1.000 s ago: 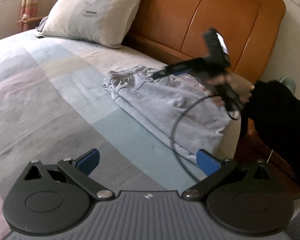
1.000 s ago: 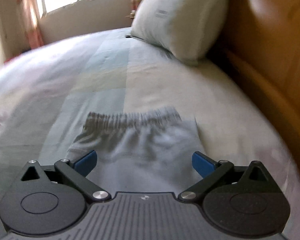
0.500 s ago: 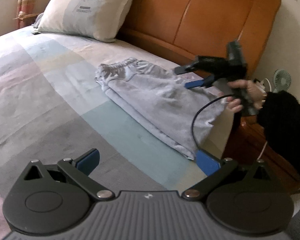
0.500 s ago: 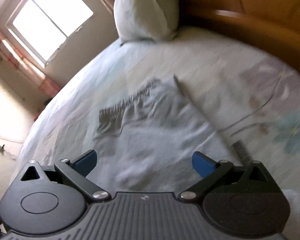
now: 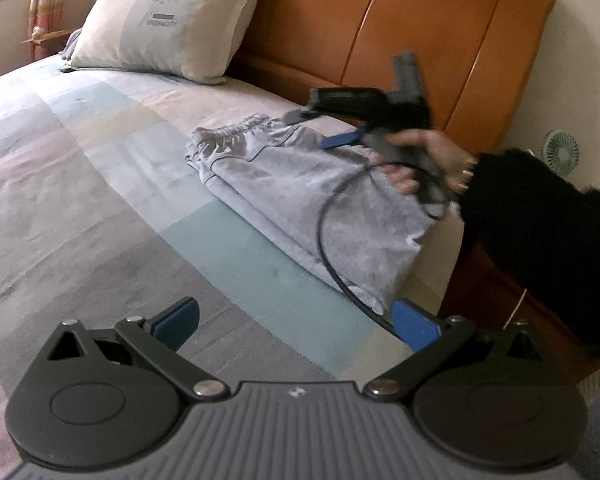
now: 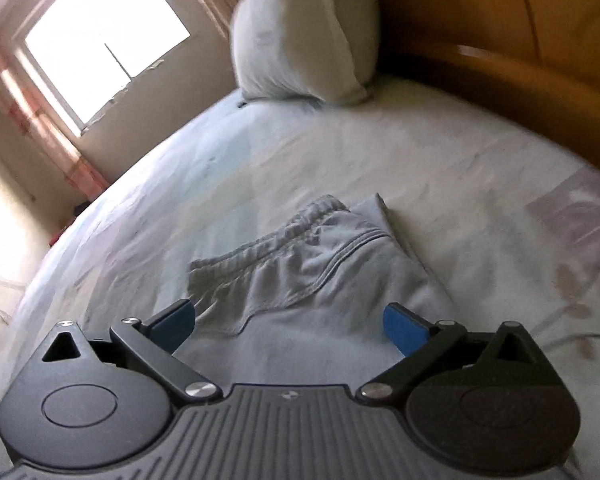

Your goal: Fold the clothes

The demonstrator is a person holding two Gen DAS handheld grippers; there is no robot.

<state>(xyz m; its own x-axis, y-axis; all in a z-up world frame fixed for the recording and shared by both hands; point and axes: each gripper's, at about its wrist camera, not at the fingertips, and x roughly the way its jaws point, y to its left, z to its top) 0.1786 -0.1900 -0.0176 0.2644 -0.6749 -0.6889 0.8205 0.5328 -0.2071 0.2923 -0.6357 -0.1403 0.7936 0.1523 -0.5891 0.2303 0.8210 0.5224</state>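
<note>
Since the earlier frames, the right gripper (image 5: 324, 130) has shifted from above the garment's right portion toward its waistband end, and the right wrist view has tilted so the window (image 6: 104, 44) now fills its upper left. Left gripper (image 5: 296, 320) position above the bed is nearly unchanged.

Bed (image 5: 80, 184): occupies most of both views. Its cover is a patchwork of pale blue, grey, beige and mauve blocks. No containers are visible.

Headboard (image 5: 420, 40): orange-brown wood panels across the upper centre and right of the left wrist view.

Pillow (image 5: 168, 20): cream with a grey centre band, leaning against the headboard at upper left.

Grey trousers (image 5: 308, 200): folded lengthwise, lying flat near the bed's right edge at mid-frame. The gathered elastic waistband points toward the pillow; the far end reaches the mattress edge. A seam line runs along the fabric.

Sleeve (image 5: 540, 232): black, at the right of the frame; the hand (image 5: 432, 156) holds the right gripper over the trousers. A black cable (image 5: 328, 240) loops across the fabric.

Small fan (image 5: 560, 152): at far right, near the wall.

Jaw state: both grippers have their blue pads spread wide with nothing between them.
</note>
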